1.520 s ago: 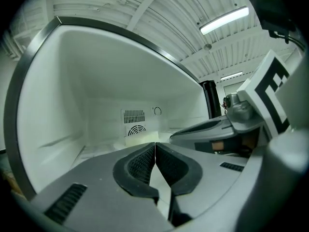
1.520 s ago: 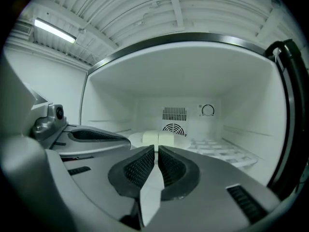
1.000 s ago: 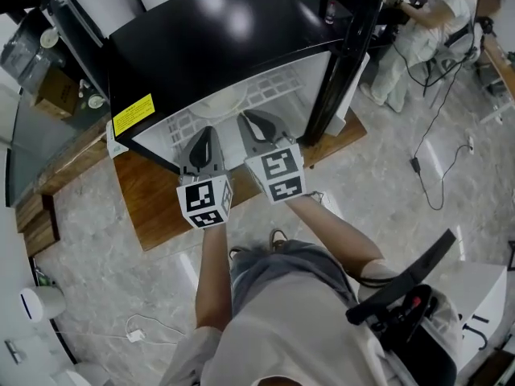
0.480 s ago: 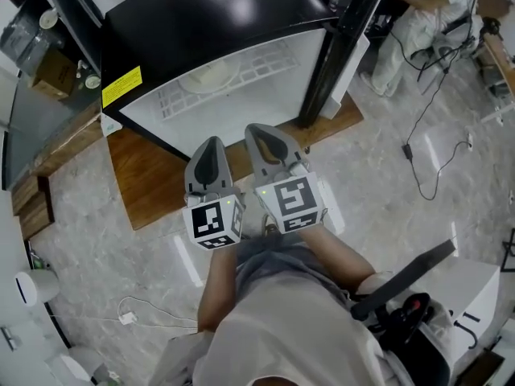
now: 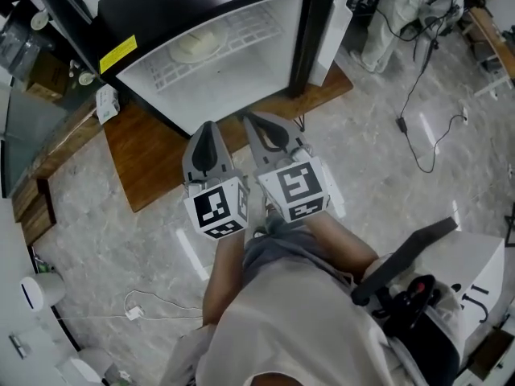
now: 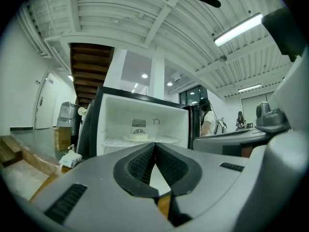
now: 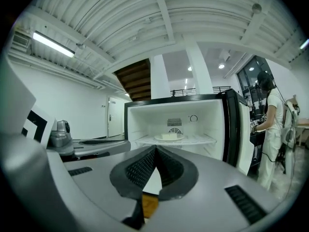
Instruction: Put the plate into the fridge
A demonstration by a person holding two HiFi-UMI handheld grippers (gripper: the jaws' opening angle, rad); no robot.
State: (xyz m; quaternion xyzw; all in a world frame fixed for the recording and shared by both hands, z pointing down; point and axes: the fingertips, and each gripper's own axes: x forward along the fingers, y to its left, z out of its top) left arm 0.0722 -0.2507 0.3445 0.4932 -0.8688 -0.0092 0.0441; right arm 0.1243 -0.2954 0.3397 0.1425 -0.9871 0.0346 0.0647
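The pale plate lies on the white wire shelf inside the open black fridge, with something pale on it. It also shows in the left gripper view as the plate and in the right gripper view as the plate. My left gripper and right gripper hang side by side over the wooden platform, well short of the fridge opening. Both are shut with nothing between the jaws, as the left gripper and right gripper show close up.
The fridge door stands open at the right of the opening. The fridge rests on a wooden platform on a marble floor. A person in white and cables are at the far right; a black chair stands near right.
Both grippers have drawn back out of the fridge opening toward my body, jaws shut and holding nothing. The plate stays on the shelf.
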